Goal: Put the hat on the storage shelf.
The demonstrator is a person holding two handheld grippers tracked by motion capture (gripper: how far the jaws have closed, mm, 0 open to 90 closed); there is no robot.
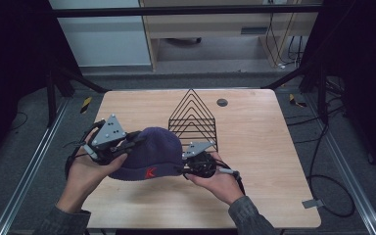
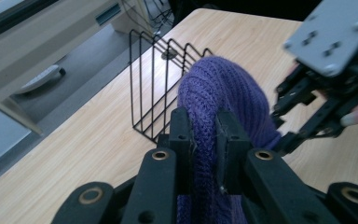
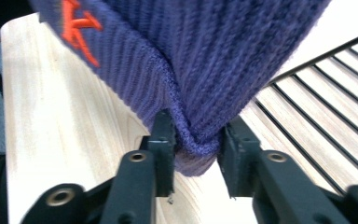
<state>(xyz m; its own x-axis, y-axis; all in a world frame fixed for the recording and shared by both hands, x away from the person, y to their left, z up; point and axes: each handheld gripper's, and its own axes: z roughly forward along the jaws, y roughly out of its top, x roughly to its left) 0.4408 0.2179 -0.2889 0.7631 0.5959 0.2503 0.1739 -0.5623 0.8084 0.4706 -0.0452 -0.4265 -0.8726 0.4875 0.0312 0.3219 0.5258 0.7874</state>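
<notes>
Over the near half of the wooden table (image 1: 254, 147), a purple knit beanie (image 1: 149, 154) hung stretched between both tools, orange letter facing the person. Left gripper (image 2: 204, 140) pinched a fold of knit tight between its jaws. Right gripper (image 3: 195, 149) gripped the ribbed cuff edge. Black wire rack (image 1: 192, 120) stood just behind the beanie, upright.

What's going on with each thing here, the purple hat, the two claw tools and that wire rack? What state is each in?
Purple knit hat: held between both grippers, stretched across the table, orange K facing the person.
Left gripper: shut on a fold of the hat.
Right gripper: jaws around the hat's brim corner, pinching it.
Wire rack: upright on the table behind the hat, nothing in its slots.
</notes>
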